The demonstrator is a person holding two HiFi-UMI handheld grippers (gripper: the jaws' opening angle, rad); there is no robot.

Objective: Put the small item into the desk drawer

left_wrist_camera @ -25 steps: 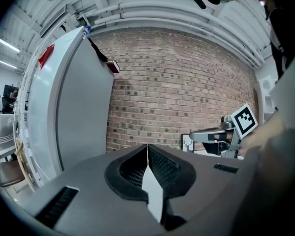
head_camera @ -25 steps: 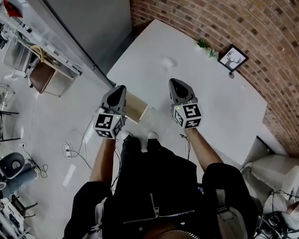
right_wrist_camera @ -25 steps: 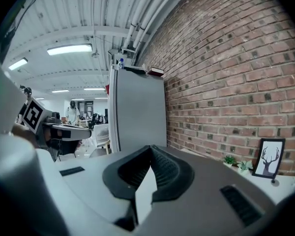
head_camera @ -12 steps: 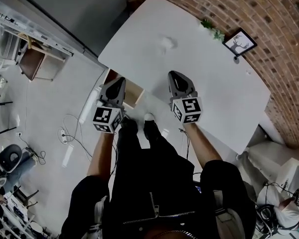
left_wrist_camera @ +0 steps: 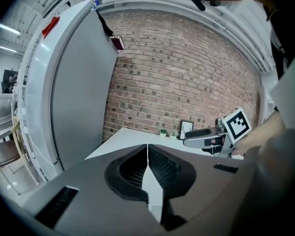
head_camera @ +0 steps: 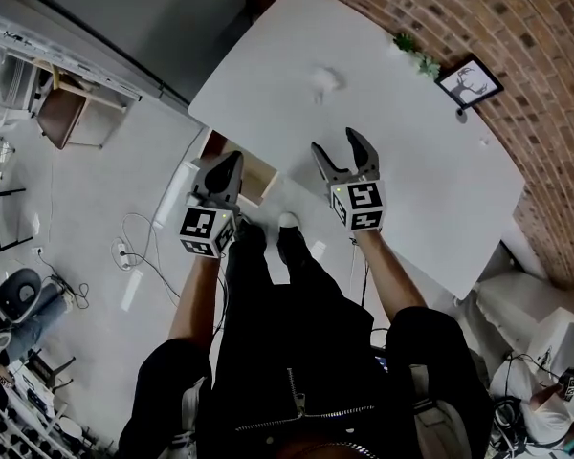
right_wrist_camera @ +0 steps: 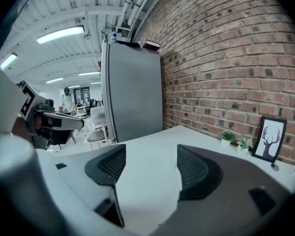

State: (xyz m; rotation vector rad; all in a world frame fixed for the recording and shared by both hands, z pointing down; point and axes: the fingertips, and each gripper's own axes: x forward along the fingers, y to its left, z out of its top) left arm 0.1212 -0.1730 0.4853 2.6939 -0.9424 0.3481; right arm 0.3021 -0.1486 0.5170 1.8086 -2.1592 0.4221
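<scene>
While the left gripper point(head_camera: 231, 159) is being held clenched, the empty right gripper point(head_camera: 337, 143) is just being opened for the small item point(head_camera: 323, 80).

Brick wall point(head_camera: 536, 27) ran from twelve to three o'clock. Framed deer picture point(head_camera: 471, 82) stood at its foot at two, small potted plants point(head_camera: 416, 55) just beside at one. Tall grey fridge point(head_camera: 124, 8) at eleven. Loose cables point(head_camera: 143, 251) on the floor at nine.

Brick wall point(head_camera: 459, 8), grey fridge point(right_wrist_camera: 132, 90), strip lights point(right_wrist_camera: 61, 33), pale floor point(head_camera: 96, 199) w/ cables point(head_camera: 148, 256)
</scene>
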